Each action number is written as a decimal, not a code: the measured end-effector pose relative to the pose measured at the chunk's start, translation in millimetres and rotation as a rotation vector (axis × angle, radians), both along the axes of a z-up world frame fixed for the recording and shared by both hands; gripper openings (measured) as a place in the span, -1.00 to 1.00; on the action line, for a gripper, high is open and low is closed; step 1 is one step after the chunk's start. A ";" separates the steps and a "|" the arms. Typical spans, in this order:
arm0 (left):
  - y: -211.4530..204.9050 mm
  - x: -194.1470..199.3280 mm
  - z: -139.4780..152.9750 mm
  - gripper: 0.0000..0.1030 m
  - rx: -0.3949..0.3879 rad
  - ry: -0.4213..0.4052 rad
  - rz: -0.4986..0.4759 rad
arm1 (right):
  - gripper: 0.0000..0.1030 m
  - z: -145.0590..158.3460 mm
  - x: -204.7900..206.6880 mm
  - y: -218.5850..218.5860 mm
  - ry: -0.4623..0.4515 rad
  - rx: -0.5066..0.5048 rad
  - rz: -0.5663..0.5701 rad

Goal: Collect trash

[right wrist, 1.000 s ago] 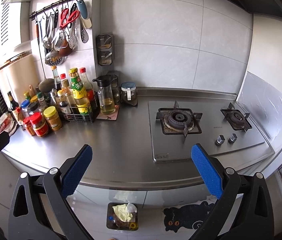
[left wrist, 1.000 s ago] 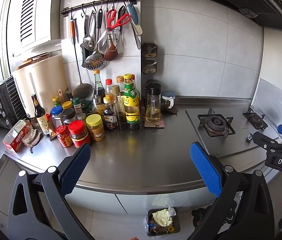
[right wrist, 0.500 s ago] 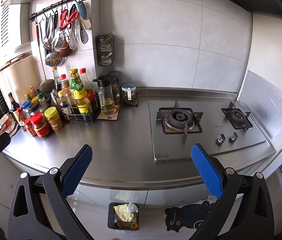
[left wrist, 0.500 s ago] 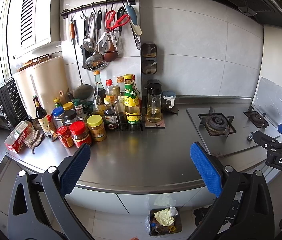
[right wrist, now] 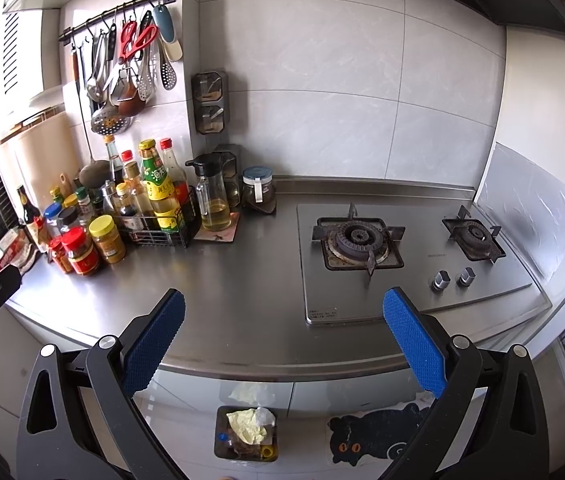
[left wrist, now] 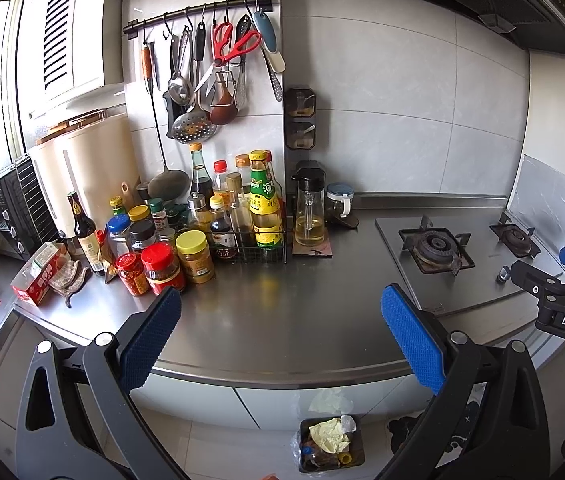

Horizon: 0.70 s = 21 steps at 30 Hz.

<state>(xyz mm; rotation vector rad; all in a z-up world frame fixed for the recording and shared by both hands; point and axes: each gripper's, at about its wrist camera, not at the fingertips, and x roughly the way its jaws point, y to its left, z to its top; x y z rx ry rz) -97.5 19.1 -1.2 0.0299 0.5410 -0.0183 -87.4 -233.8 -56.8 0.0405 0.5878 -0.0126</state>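
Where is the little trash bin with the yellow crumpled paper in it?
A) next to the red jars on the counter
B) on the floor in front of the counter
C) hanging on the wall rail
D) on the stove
B: the trash bin sits on the floor below the counter edge, beside a black cat mat, with yellow paper on top.

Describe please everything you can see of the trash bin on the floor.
The trash bin is small, dark and rectangular, seemingly lined with a clear plastic bag. It stands upright on the tiled floor, close against the cabinet under the counter edge. It looks nearly full: crumpled pale yellow paper on top, a yellow cap and something blue below. Neither gripper touches it.
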 end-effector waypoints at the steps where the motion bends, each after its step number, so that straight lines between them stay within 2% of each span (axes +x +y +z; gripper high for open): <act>1: -0.8 0.8 0.2 0.84 0.001 0.000 0.000 | 0.94 0.2 0.4 -0.7 0.001 0.000 0.000; 21: -0.4 1.7 1.3 0.84 0.003 -0.003 -0.006 | 0.94 -3.1 4.4 -4.0 0.002 0.000 -0.003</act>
